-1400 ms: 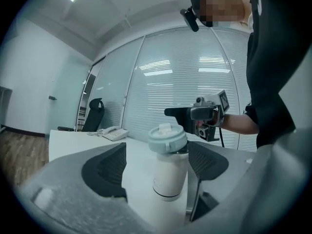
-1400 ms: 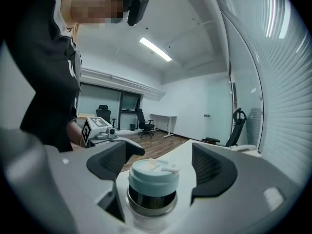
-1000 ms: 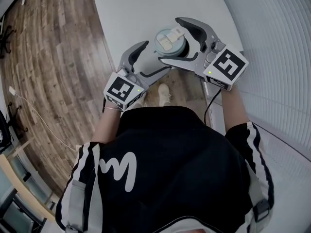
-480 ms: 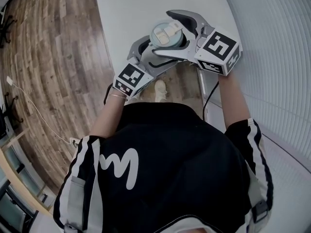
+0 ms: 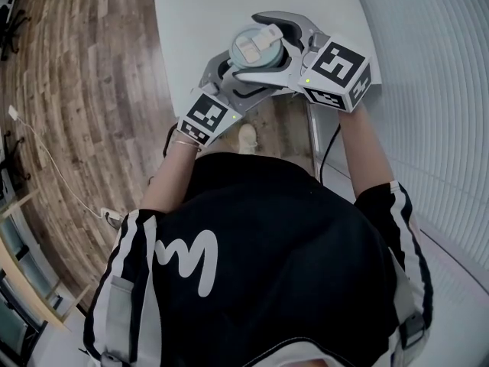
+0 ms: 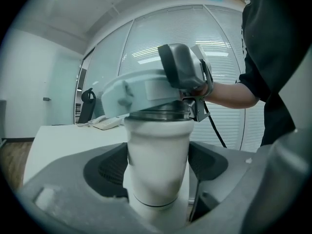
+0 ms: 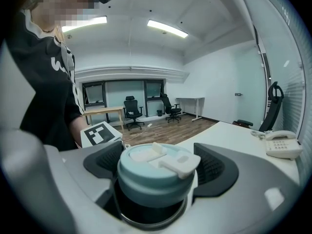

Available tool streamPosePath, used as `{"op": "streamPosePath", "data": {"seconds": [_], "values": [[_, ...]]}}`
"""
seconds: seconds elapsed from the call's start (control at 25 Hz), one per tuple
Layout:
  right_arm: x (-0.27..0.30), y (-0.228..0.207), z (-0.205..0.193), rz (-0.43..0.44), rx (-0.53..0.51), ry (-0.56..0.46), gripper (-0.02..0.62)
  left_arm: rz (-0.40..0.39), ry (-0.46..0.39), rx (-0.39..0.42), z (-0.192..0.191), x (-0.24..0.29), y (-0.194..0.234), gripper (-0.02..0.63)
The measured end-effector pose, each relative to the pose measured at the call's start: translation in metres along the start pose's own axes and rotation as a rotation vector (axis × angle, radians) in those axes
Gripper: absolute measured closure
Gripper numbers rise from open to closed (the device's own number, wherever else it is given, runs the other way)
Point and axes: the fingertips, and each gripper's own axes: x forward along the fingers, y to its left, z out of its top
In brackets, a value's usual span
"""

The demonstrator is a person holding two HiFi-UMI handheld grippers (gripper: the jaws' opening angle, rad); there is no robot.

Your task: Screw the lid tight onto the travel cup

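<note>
A white travel cup (image 6: 158, 165) stands upright near the table's front edge. Its teal lid (image 5: 258, 46) with a white flip tab sits tilted on the metal rim (image 7: 151, 219), a dark gap showing under it. My right gripper (image 5: 256, 50) is shut on the lid, one pad on each side, as the right gripper view (image 7: 157, 175) shows. My left gripper (image 5: 238, 81) reaches in lower down. Its jaws have just been closing, and in the left gripper view (image 6: 158, 172) both pads touch the cup's body.
The white table (image 5: 199, 21) ends just in front of the cup, with wood floor to its left. A desk phone (image 7: 282, 147) lies farther back on the table. A cable (image 5: 330, 155) hangs from the right gripper. Slatted blinds run along the right.
My left gripper has moved up and right from beside the cup and now has its jaws round the body. The right gripper with the lid shifted slightly left and up in the picture.
</note>
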Motion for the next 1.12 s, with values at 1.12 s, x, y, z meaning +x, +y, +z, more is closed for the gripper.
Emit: {"op": "streamPosePath", "data": {"seconds": [1.12], "values": [[-0.032, 0.005, -0.012, -0.091, -0.025, -0.336, 0.137, 0.007, -0.024, -0.012, -0.007, 0.003, 0.0, 0.218]]}}
